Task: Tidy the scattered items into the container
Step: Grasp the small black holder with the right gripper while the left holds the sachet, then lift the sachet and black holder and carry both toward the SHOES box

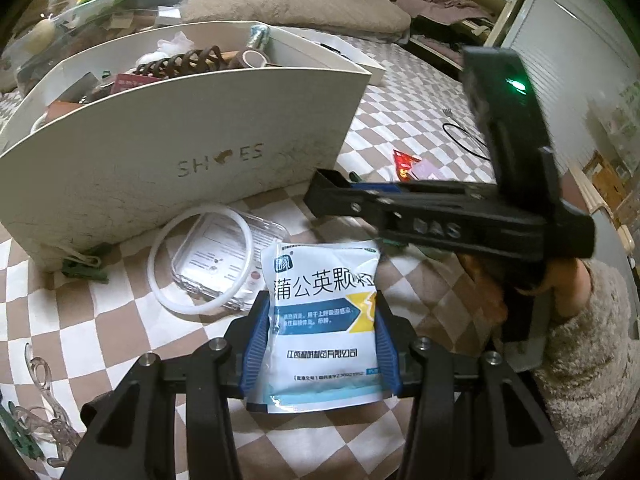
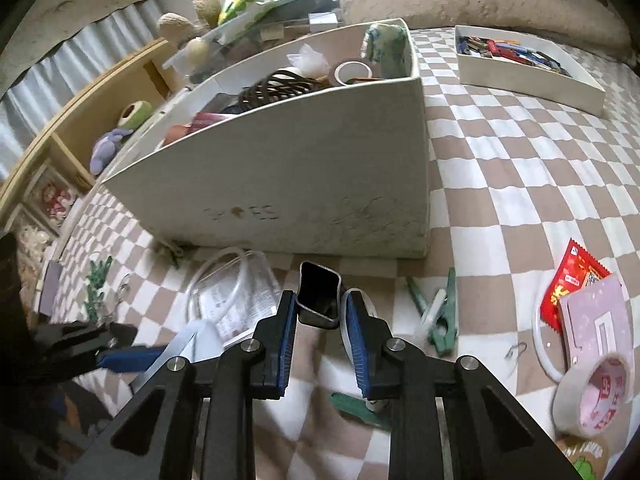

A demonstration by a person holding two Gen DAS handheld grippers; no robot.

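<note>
My left gripper (image 1: 320,300) is shut on a white and blue medicine sachet (image 1: 324,320) and holds it just above the checkered bedspread, in front of the white shoe box (image 1: 180,160). My right gripper (image 2: 320,300) is shut on a small black rectangular tube (image 2: 318,296), near the box's front wall (image 2: 300,184). The right gripper also shows in the left wrist view (image 1: 324,192), reaching in from the right. The box holds a brown hair claw (image 2: 276,86), tape rolls and other items.
A clear plastic case (image 1: 228,256) and a white ring (image 1: 200,260) lie by the box. Green clothes pegs (image 2: 436,316), a red packet (image 2: 572,280), a pink card (image 2: 596,320) and a tape roll (image 2: 596,392) lie to the right. A white tray (image 2: 528,68) stands behind.
</note>
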